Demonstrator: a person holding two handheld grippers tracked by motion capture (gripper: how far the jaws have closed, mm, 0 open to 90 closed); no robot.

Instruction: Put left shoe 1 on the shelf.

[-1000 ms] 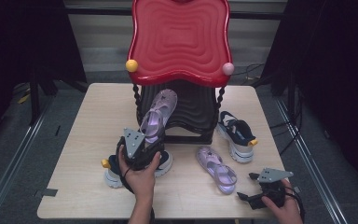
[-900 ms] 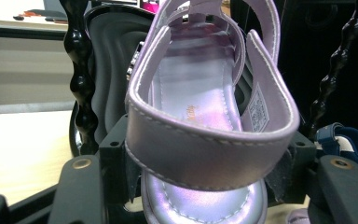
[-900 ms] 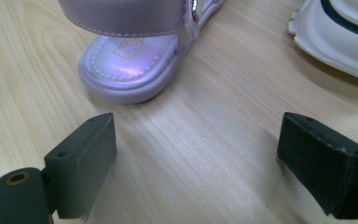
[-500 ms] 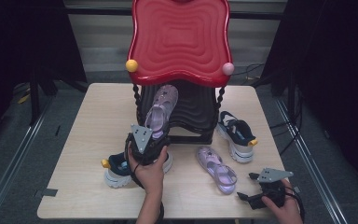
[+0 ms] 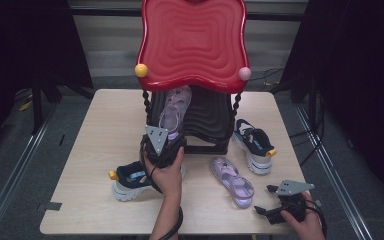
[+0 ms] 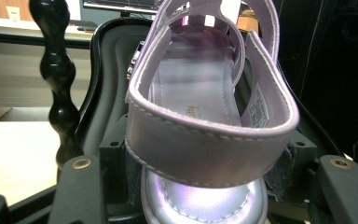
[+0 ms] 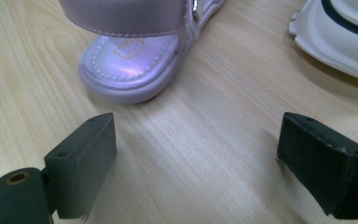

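Surface: a pale wooden top, by which everything is carried.
Stand: a red wavy top on twisted black posts, set at the far middle, with a black shelf beneath.
Dark shoes: one is laid right of the stand, one at the near left.
Held sandal: lilac, heel clamped in the left gripper, toe pointed far into the black shelf.
Second sandal: laid flat near the middle, just beyond the right gripper.
Right gripper: jaws held wide apart, nothing between them, low over the near right corner.
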